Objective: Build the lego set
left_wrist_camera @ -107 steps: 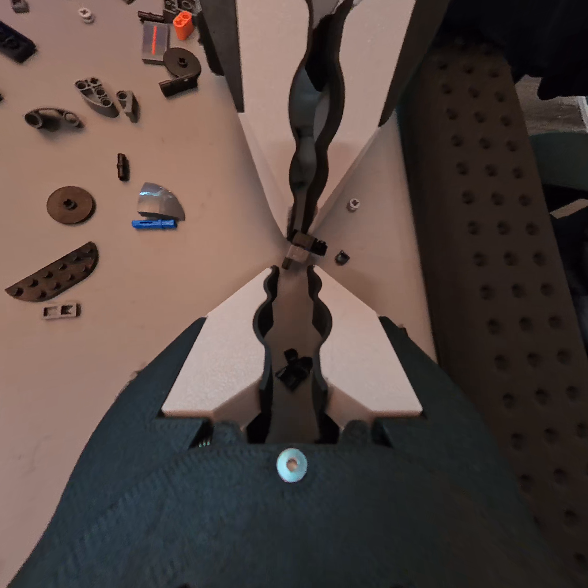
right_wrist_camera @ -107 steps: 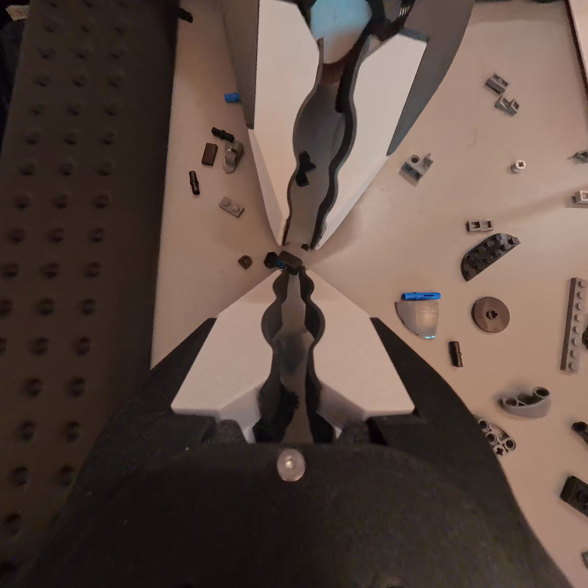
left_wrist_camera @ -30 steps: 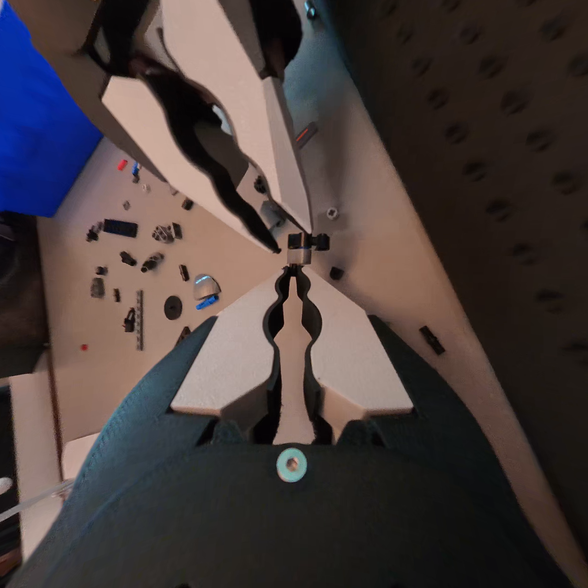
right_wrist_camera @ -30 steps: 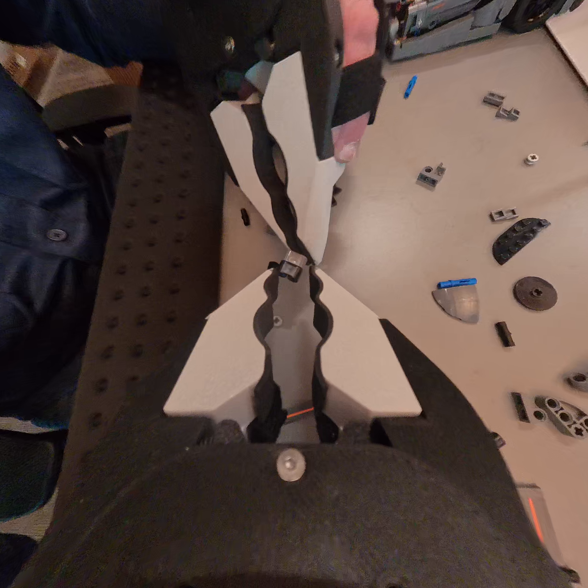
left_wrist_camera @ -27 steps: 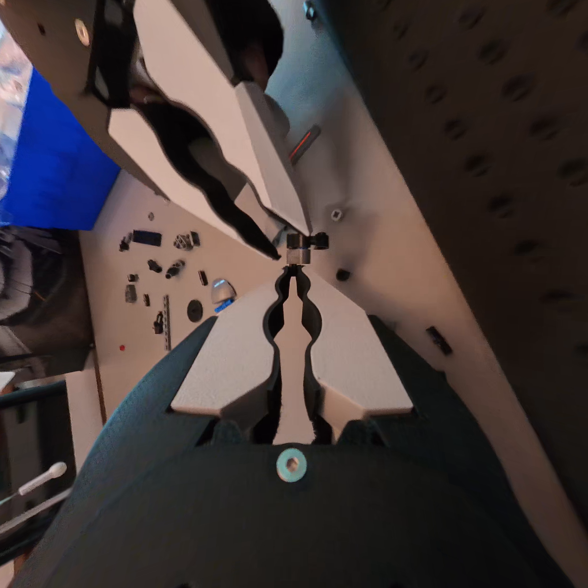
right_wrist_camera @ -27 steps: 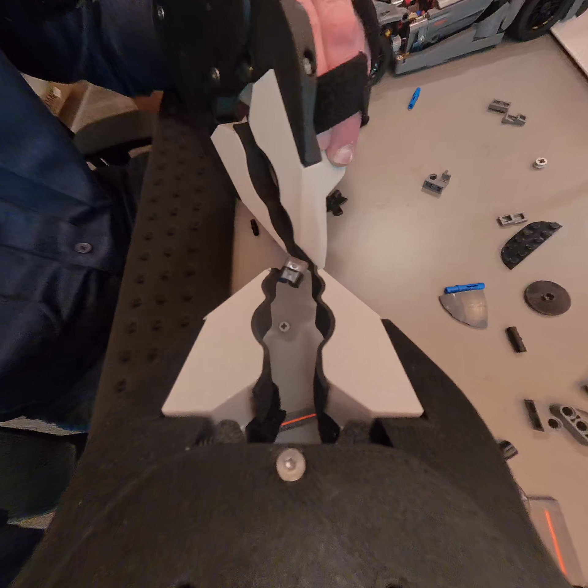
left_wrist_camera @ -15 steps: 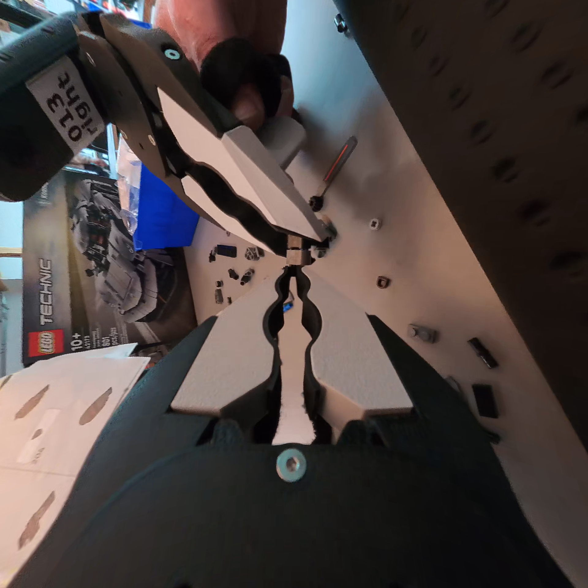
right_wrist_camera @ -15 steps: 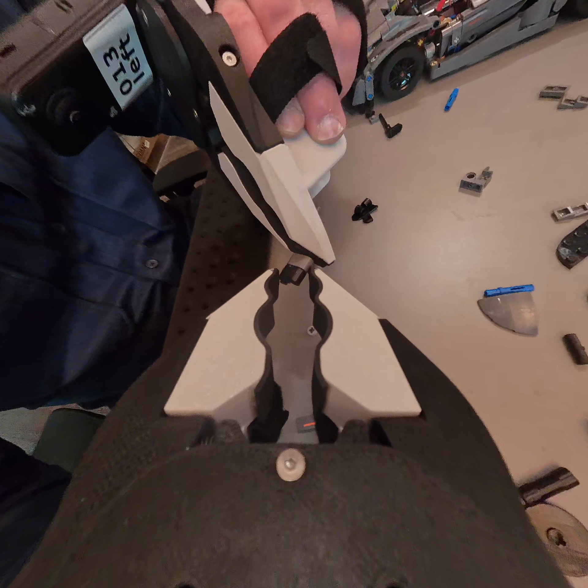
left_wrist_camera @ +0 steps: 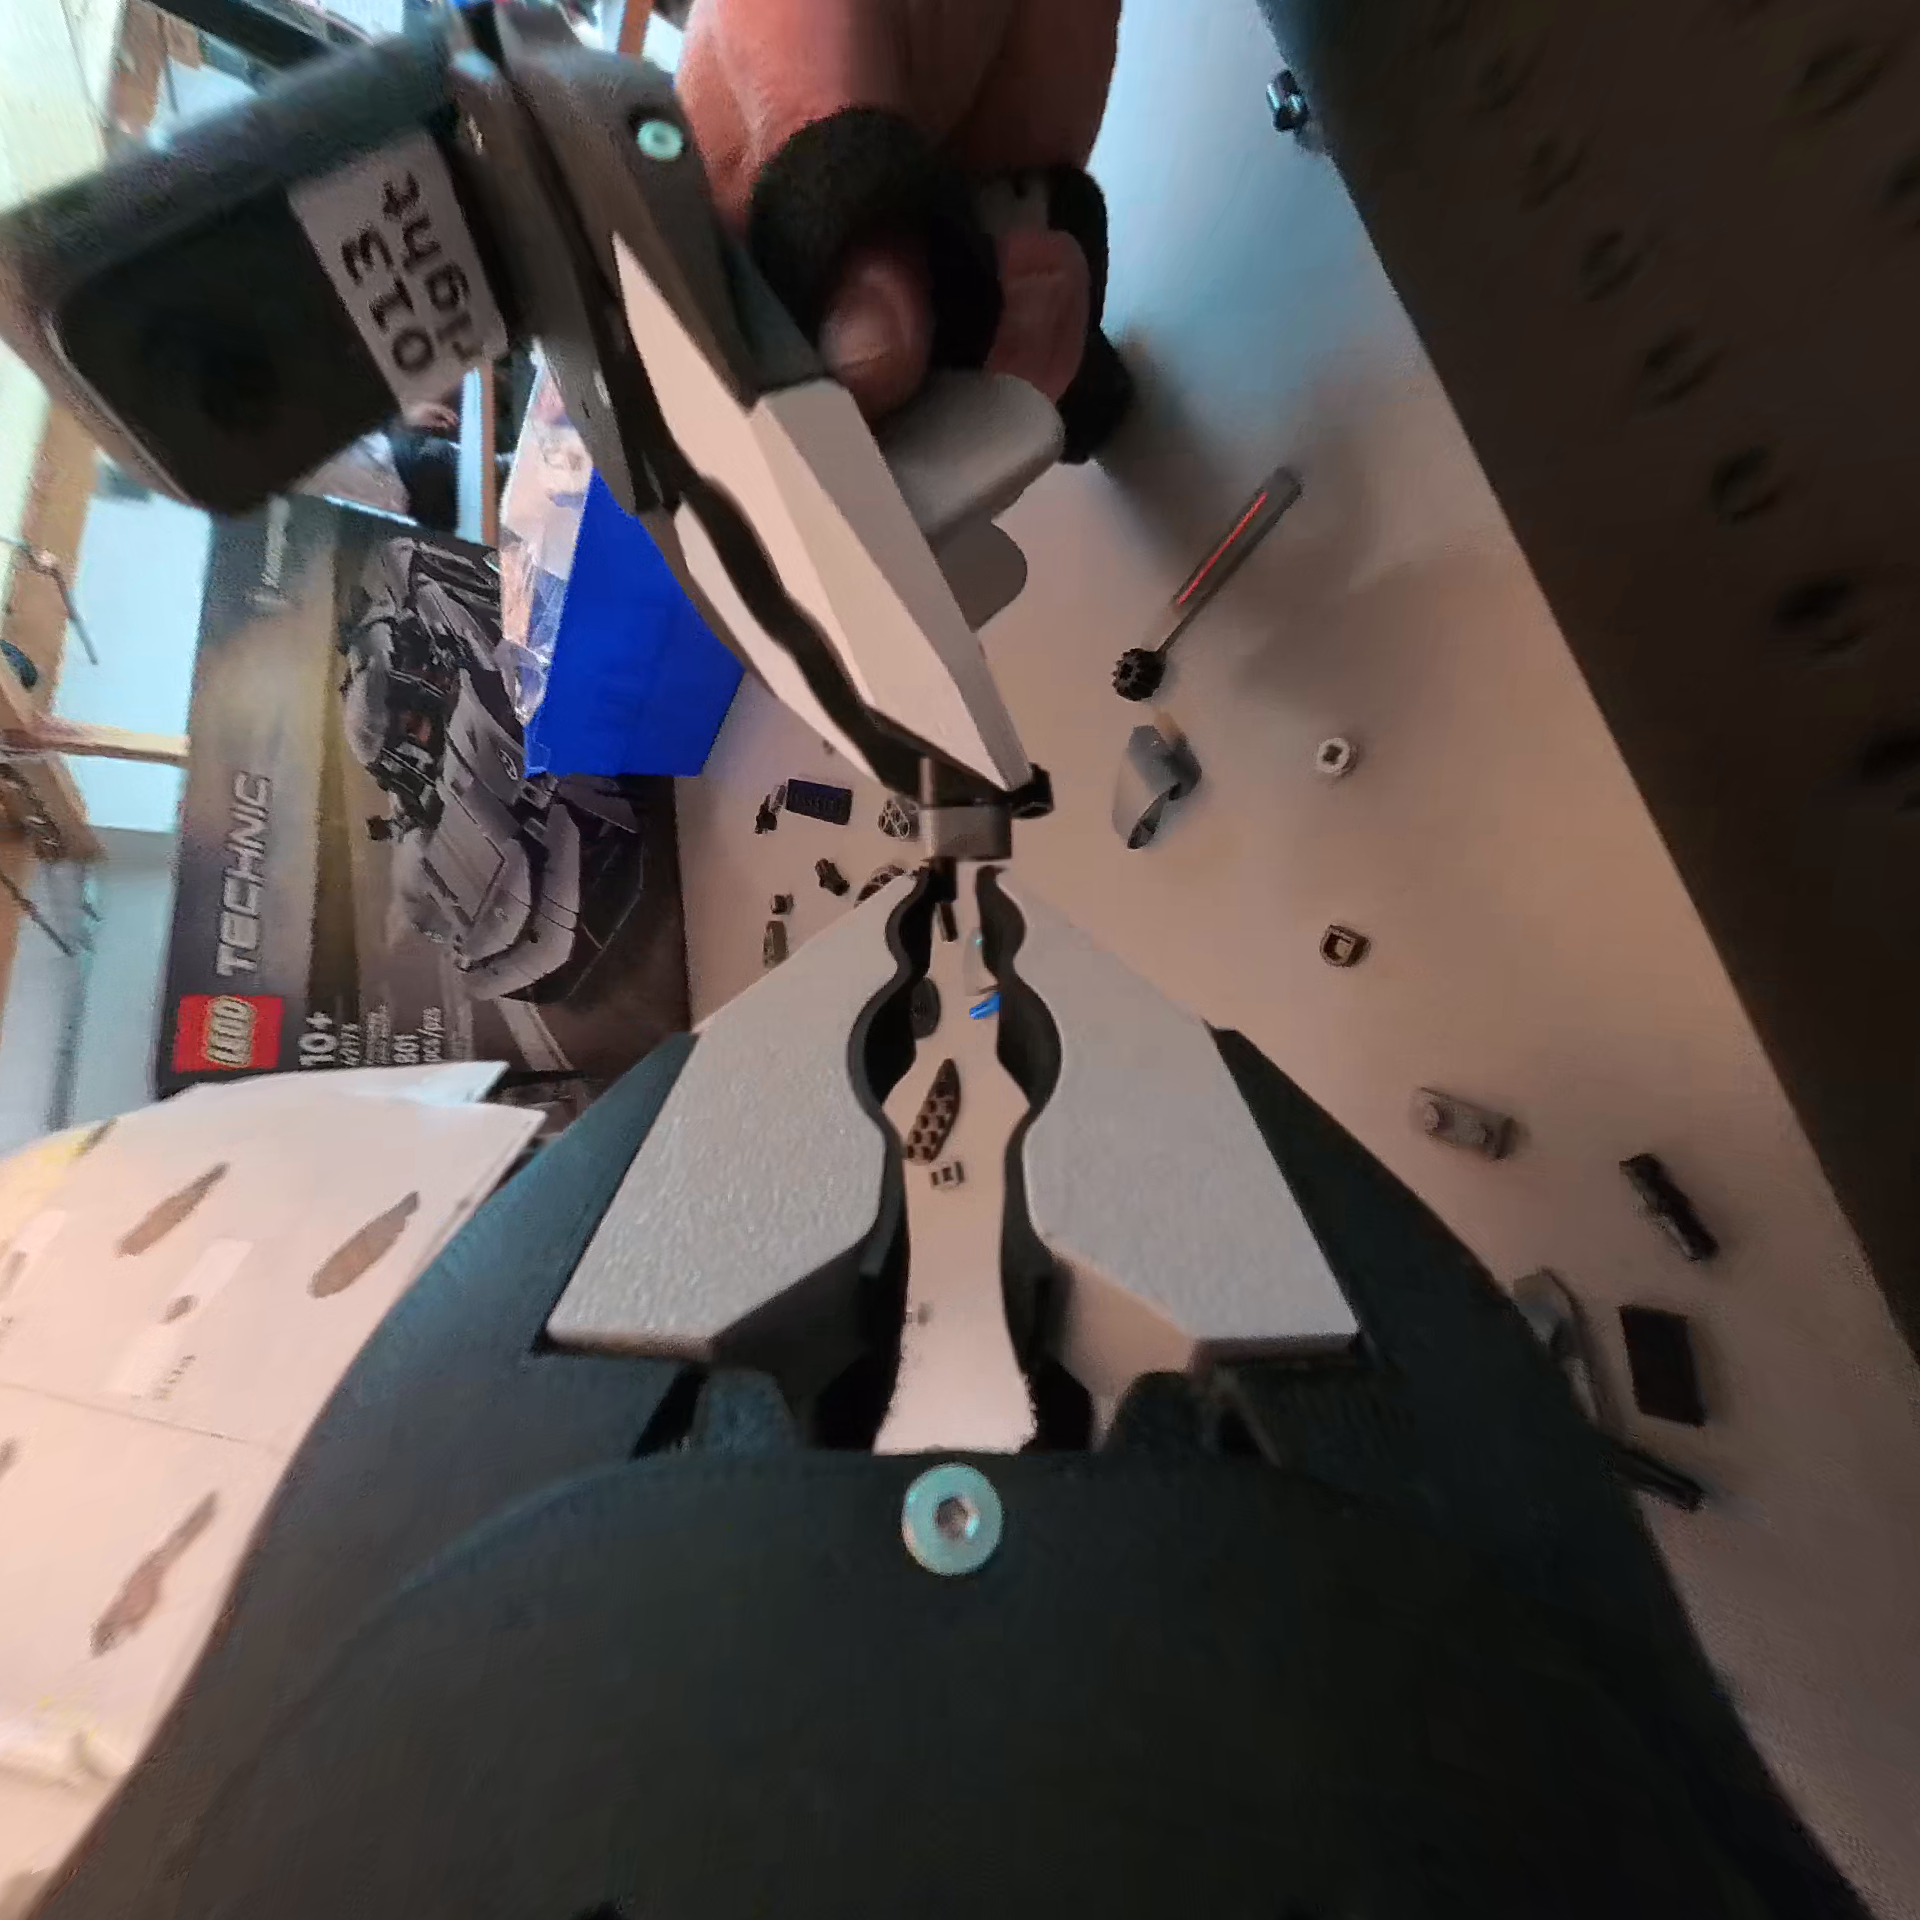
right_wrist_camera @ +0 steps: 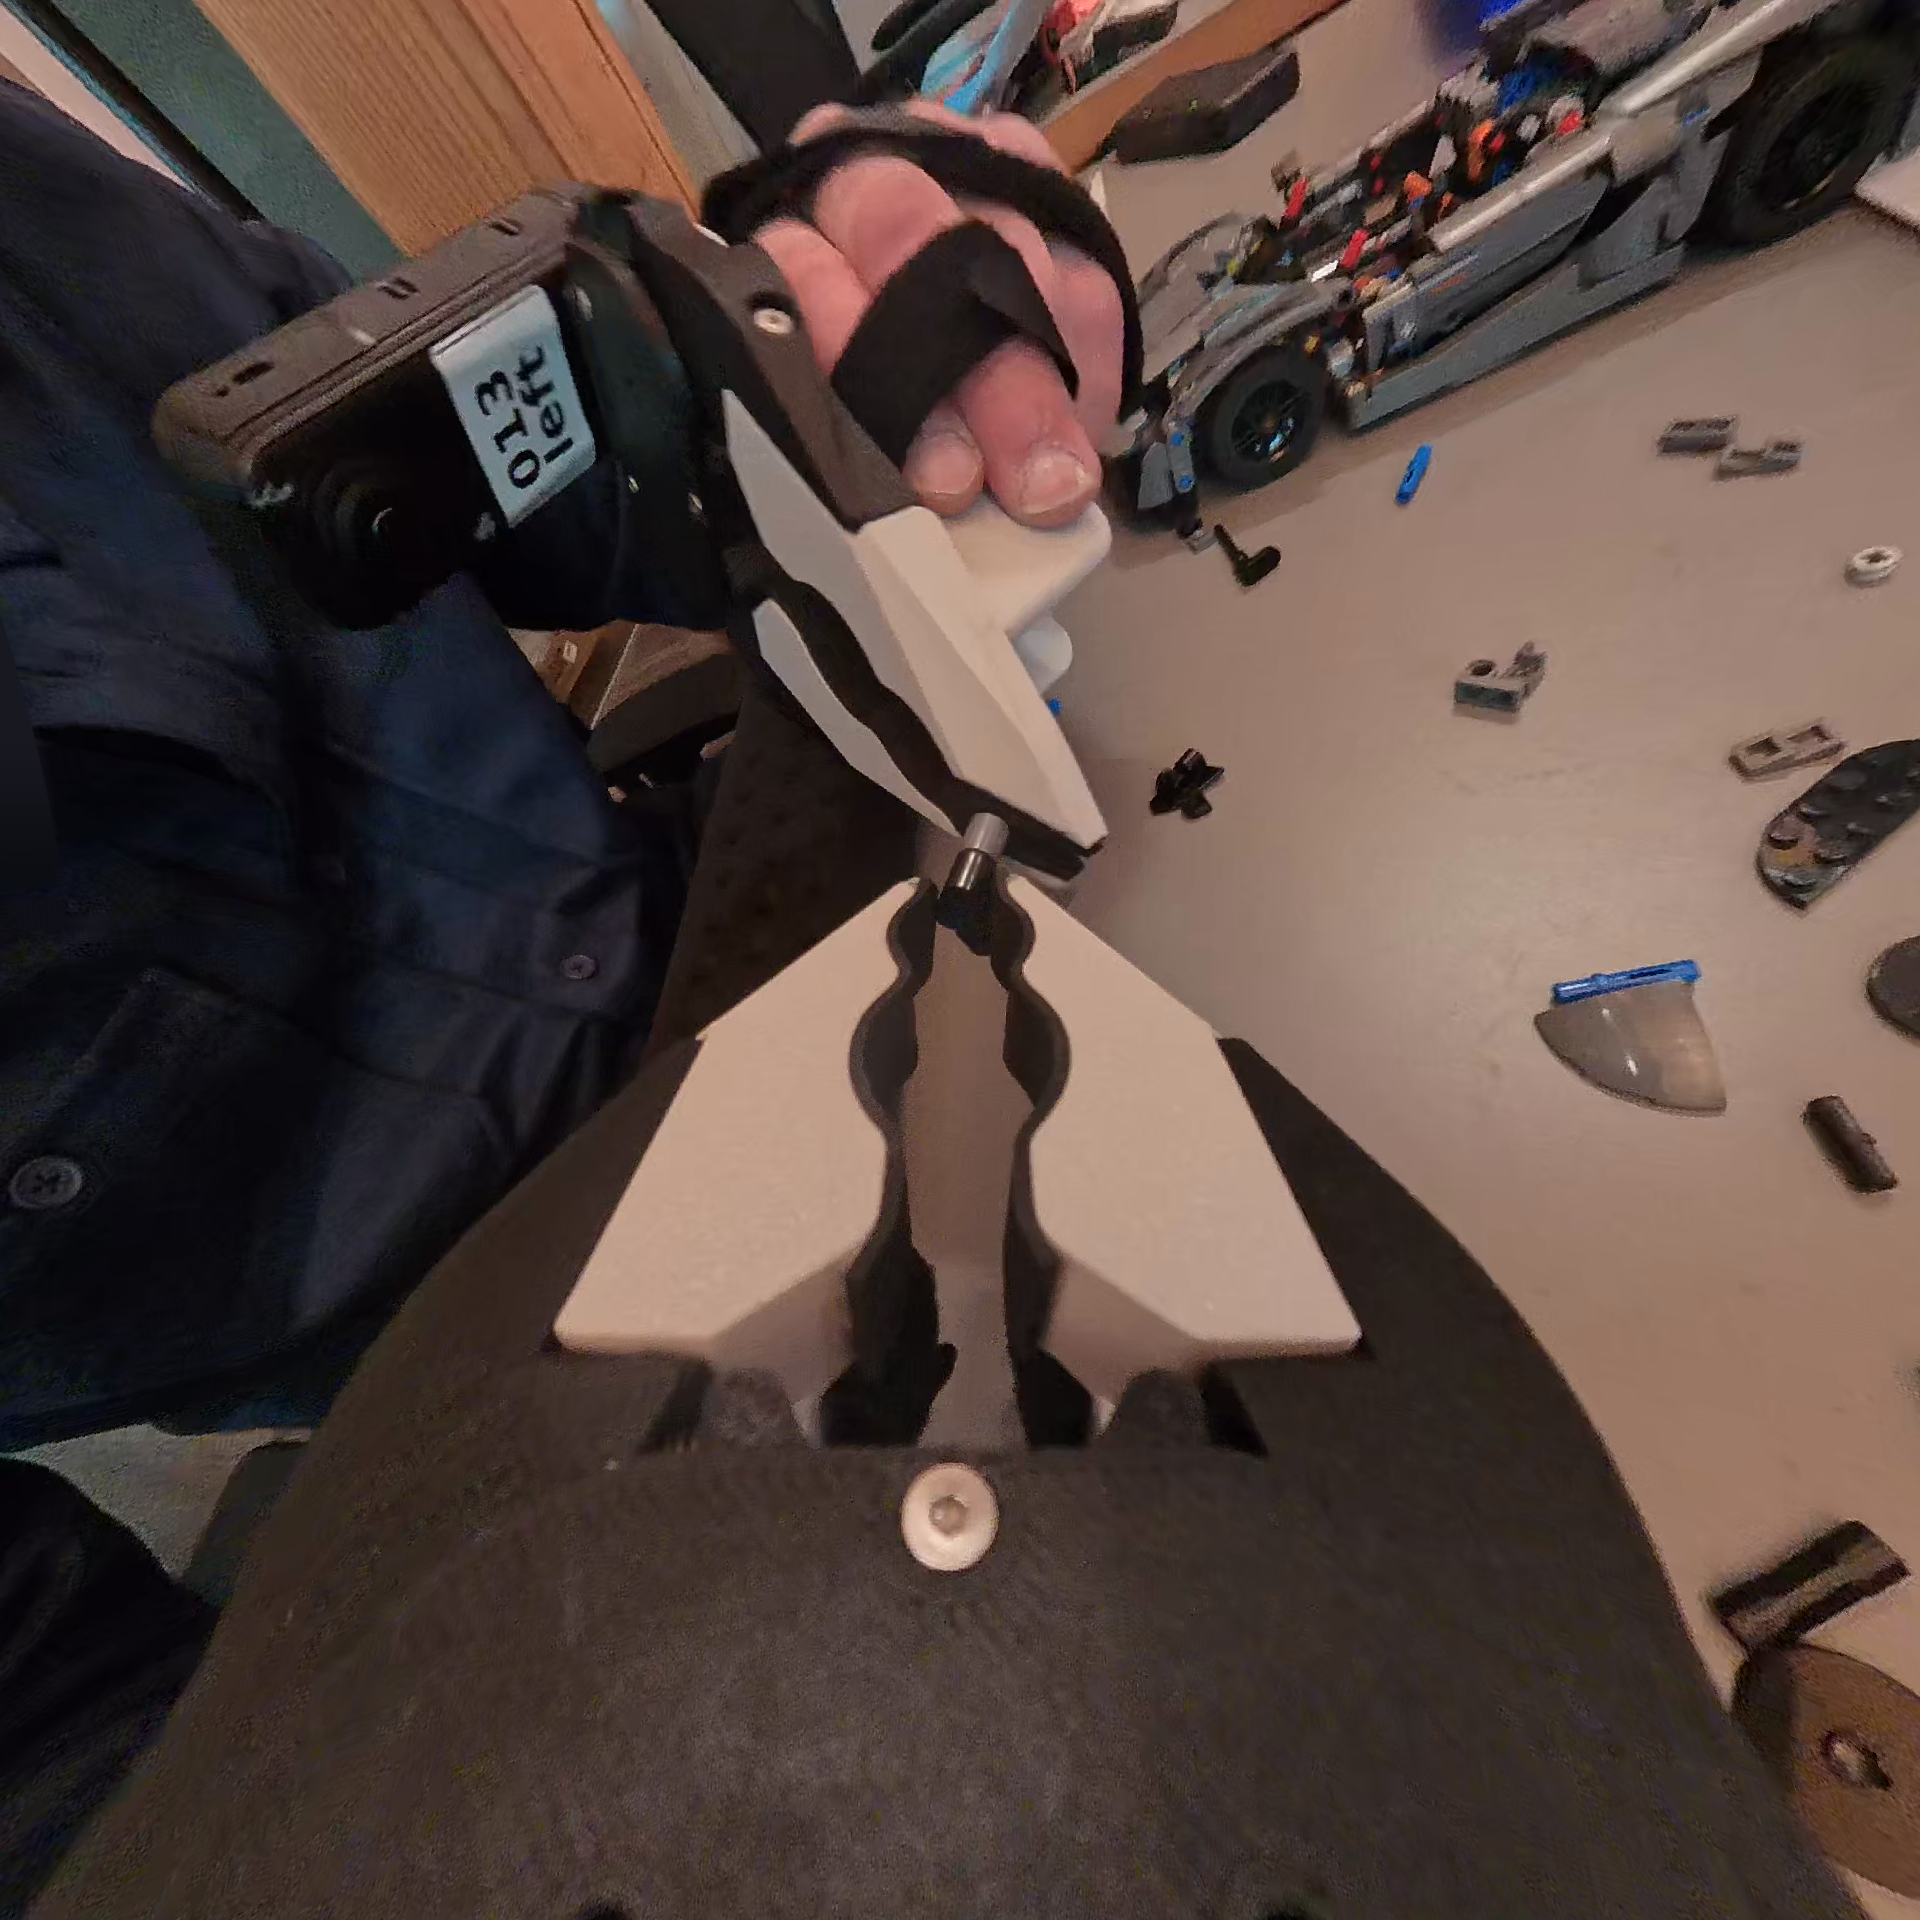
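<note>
A small grey Lego connector (left_wrist_camera: 966, 828) with a black pin is held in the air between both grippers. It also shows in the right wrist view (right_wrist_camera: 984, 834), where its black pin (right_wrist_camera: 961, 894) sits in my right gripper (right_wrist_camera: 968, 902). That gripper is shut on it and comes in from the upper left in the left wrist view (left_wrist_camera: 987, 779). My left gripper (left_wrist_camera: 953, 883) has its jaws a little apart just below the connector. In the right wrist view the left gripper (right_wrist_camera: 1023, 836) points at the connector's grey end.
A partly built grey Lego car (right_wrist_camera: 1455, 260) stands at the back. Loose parts lie on the beige table: a grey curved panel (right_wrist_camera: 1631, 1049), a black half-round plate (right_wrist_camera: 1839, 821). A set box (left_wrist_camera: 416, 790), blue bin (left_wrist_camera: 623, 665), paper sheets (left_wrist_camera: 208, 1247) and dark studded mat (left_wrist_camera: 1714, 520) border it.
Both grippers have lifted and tilted together with the connector, away from the table. My left jaws have parted slightly and my right jaws have narrowed on the pin.
</note>
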